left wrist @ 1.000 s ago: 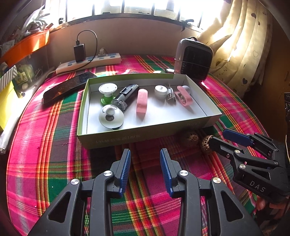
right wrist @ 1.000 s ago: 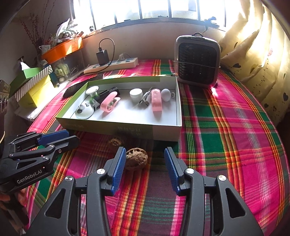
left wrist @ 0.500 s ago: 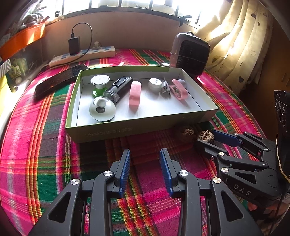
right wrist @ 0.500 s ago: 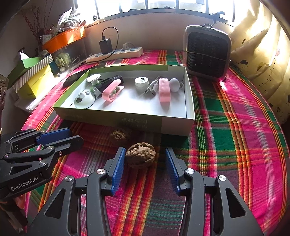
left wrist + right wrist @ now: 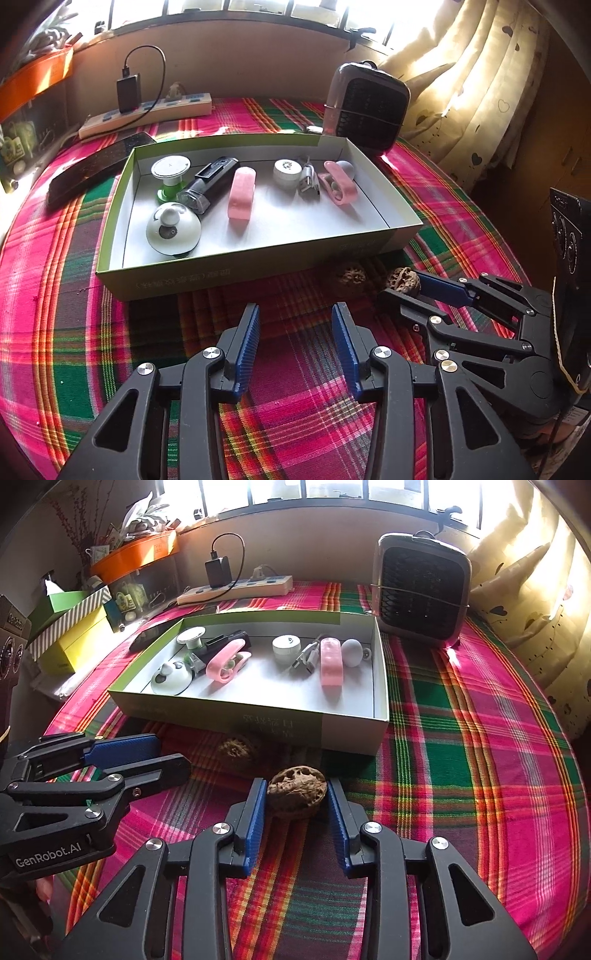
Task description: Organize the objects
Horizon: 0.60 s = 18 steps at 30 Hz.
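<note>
Right gripper (image 5: 296, 799) has advanced, bracketing the wrinkled brown walnut (image 5: 296, 790).
Its jaws touch the nut's sides; left gripper (image 5: 295, 338) gapes empty before the green cardboard box (image 5: 229, 275).

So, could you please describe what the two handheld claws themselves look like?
Both the left claw and the right claw are matt black plastic linkages with triangular cut-outs and silver rivets, tipped with ribbed blue pads. White lettering reads "GenRobot.AI" on the left claw's side.
</note>
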Each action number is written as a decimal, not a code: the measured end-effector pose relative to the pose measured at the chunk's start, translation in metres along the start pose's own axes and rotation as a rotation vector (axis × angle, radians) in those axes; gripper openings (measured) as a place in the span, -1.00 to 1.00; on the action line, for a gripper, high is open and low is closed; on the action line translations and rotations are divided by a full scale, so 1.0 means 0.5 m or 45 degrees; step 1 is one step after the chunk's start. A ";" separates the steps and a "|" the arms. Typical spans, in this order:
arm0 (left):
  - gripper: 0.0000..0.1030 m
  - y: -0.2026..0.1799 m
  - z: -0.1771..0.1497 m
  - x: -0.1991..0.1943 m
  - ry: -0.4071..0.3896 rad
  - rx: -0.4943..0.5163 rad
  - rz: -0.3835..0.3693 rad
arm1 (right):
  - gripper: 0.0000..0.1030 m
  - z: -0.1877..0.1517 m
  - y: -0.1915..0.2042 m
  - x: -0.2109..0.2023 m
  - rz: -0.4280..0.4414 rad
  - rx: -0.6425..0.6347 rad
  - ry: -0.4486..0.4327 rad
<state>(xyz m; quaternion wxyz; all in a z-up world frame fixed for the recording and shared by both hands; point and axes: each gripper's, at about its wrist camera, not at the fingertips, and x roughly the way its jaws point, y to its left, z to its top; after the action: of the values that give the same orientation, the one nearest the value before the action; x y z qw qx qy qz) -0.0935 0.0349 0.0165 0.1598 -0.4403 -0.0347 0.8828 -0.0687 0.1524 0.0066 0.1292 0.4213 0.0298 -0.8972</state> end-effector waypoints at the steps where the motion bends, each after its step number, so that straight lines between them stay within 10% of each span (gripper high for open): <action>1: -0.24 -0.003 0.001 0.002 0.002 0.001 -0.003 | -0.34 -0.001 -0.002 -0.001 -0.003 0.000 -0.001; 18: -0.21 -0.061 0.026 0.051 0.039 0.084 0.016 | -0.34 -0.018 -0.051 -0.020 -0.071 0.026 -0.003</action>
<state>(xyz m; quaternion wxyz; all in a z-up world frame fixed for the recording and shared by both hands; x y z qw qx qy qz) -0.1103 0.0728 0.0111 0.1689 -0.4484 -0.0005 0.8777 -0.0626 0.1807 0.0071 0.1000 0.4207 0.0322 -0.9011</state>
